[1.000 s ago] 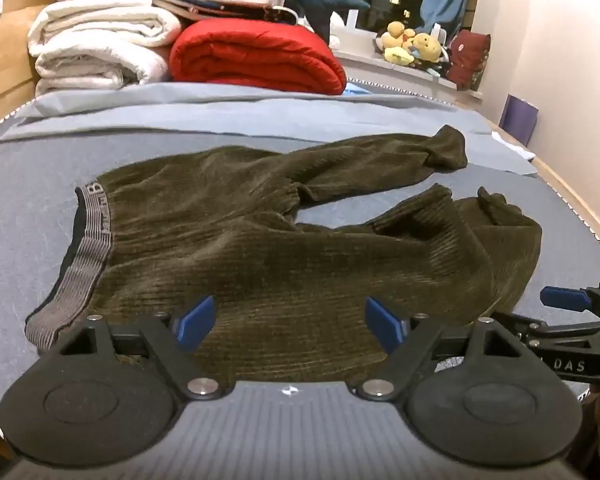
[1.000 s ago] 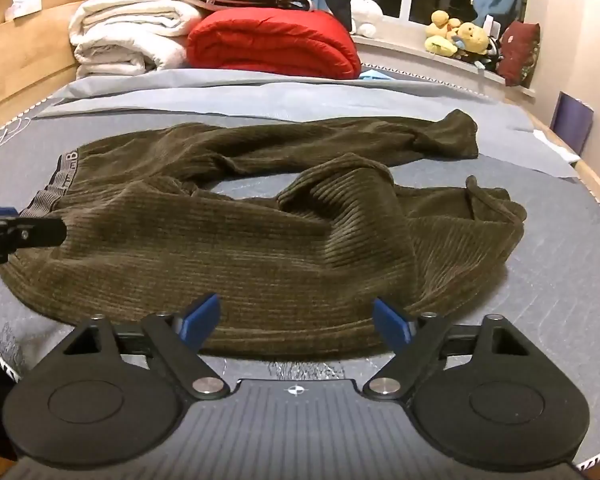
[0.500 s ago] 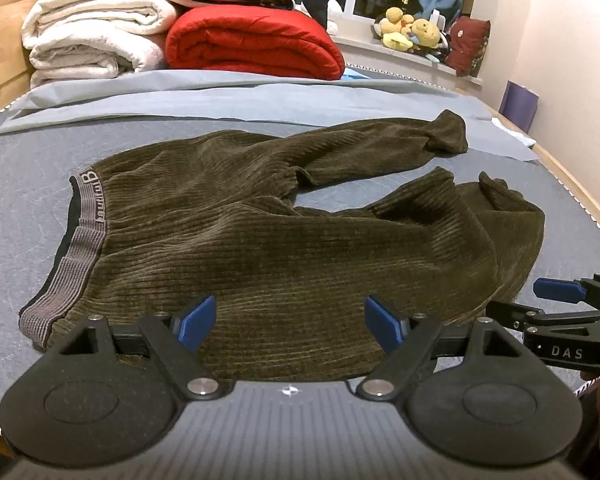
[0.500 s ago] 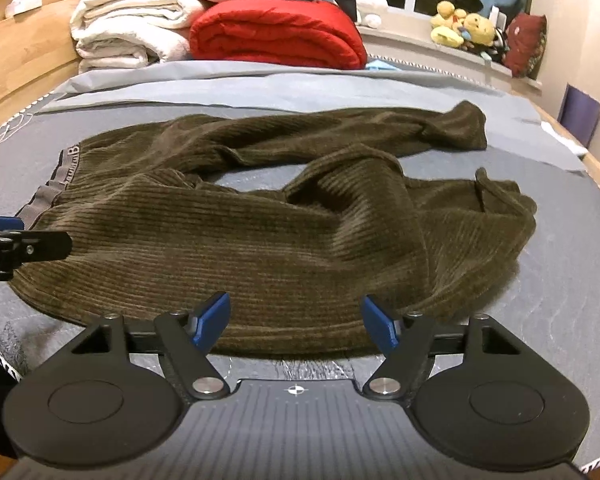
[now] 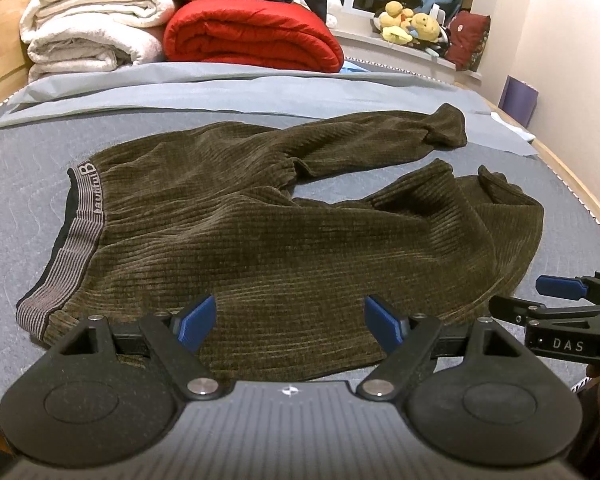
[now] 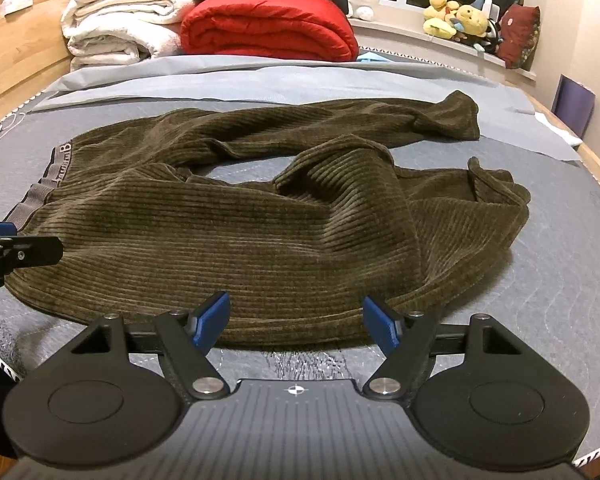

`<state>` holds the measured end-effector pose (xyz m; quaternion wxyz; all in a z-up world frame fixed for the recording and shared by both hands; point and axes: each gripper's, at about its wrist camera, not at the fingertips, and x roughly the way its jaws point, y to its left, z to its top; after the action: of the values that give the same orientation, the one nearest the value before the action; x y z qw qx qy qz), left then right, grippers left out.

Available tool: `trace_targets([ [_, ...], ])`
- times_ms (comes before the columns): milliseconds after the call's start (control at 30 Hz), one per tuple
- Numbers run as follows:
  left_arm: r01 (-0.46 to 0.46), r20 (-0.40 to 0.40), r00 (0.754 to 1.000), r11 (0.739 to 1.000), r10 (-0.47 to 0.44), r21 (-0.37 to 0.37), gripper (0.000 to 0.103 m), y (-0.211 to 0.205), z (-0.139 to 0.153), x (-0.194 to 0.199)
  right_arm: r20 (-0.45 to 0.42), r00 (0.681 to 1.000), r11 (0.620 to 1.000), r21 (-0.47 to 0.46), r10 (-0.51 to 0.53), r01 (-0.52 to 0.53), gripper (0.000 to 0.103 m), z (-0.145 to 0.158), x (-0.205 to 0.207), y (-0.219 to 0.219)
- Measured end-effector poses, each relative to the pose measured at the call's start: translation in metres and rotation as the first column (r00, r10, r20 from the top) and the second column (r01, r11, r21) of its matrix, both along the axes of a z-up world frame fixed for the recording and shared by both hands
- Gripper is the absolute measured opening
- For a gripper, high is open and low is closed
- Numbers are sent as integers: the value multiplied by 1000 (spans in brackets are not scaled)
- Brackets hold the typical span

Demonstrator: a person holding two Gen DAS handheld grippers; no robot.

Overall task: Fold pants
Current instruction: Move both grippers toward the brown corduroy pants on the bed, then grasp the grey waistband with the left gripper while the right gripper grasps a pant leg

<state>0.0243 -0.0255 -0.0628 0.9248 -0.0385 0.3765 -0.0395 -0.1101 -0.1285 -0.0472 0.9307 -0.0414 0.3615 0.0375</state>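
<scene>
- The pants [image 5: 260, 232] are spread across the middle of both frames on the grey mattress [image 5: 16, 184], not folded at all yet as far as I can tell.
- Waistband [image 5: 80, 236] sits at the left, the two legs run off to the right. The far leg stretches toward the upper right, and the near one is bunched and doubled back on itself at the right edge.
- My guess is they got laid out sideways like this so each claw can take one end of the near edge.
- Left gripper [image 5: 288, 320] is at the bottom of its frame, jaws spread wide and hovering above the near hem just right of the waistband, pinching nothing.
- Right gripper [image 6: 296, 318] is the same deal: jaws wide apart at the near hem further along the leg, nothing between them. Both point down at a slant toward the cloth.
- Each claw shows up at the edge of the other's view, so they're side by side along the near edge.
- Further back, upper part of the frame: a red blanket [image 5: 252, 36], white bedding [image 5: 92, 28] and some plush toys [image 5: 408, 24] on the sill.
</scene>
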Motion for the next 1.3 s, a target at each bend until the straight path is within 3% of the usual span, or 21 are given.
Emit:
trace_targets([
  [133,-1,-8,1000,1000,1,-6,79,0,-1,1,-31,1000,1000,5,-3,3,75,-2,1,1],
  [267,20,-3,1000,1000,-20,-4,33,2,4,2,-30,1000,1000,16,-4,4,75,-2,2,0],
  [333,36,-2,999,999,-36,-11,21,10,13,7,2,1000,1000,18,-14,14,63,3,3,-5],
  [367,50,3,999,999,-50,-14,18,17,20,10,27,999,999,26,-28,27,47,7,3,-10],
  [400,69,18,997,998,-69,1,18,25,30,15,52,998,999,25,-39,38,35,14,4,-16],
  [433,88,41,995,996,-89,31,19,33,39,21,82,995,998,35,-48,45,33,24,7,-25],
  [500,109,88,989,989,-118,104,19,57,59,38,146,988,997,59,-58,50,32,48,16,-48],
  [567,99,82,991,989,-109,113,19,86,70,58,240,969,997,53,-63,51,32,76,32,-80],
  [633,67,80,994,992,-75,104,19,115,68,75,290,952,995,24,-98,95,41,95,54,-115],
  [667,40,77,996,994,-48,104,19,129,59,82,290,948,992,27,-129,127,50,100,66,-133],
  [733,-23,33,999,996,20,86,19,151,31,92,262,940,975,61,-221,212,56,95,91,-173],
  [767,-51,-57,997,995,55,81,19,158,19,103,228,936,963,75,-268,257,56,86,101,-190],
  [800,-100,-109,988,993,105,55,19,170,12,112,169,937,952,74,-306,297,56,68,111,-201],
  [867,-160,-114,981,987,157,-18,19,187,12,119,47,934,933,94,-353,348,56,32,127,-222],
  [900,-182,-116,978,982,176,-46,19,194,11,123,-53,940,936,83,-338,342,54,20,141,-227],
  [1033,-256,-222,947,962,232,-89,22,220,-8,142,-47,942,939,71,-333,336,66,2,169,-233],
  [1133,-320,-282,919,940,277,-120,43,235,-20,154,-119,936,941,38,-330,337,66,-23,198,-232],
  [1200,-339,-313,903,936,294,-96,66,240,-28,165,-146,929,937,37,-339,348,66,-33,210,-235],
  [1300,-363,-359,879,929,315,-72,79,244,-43,179,-197,917,936,-2,-347,353,64,-50,221,-232],
])
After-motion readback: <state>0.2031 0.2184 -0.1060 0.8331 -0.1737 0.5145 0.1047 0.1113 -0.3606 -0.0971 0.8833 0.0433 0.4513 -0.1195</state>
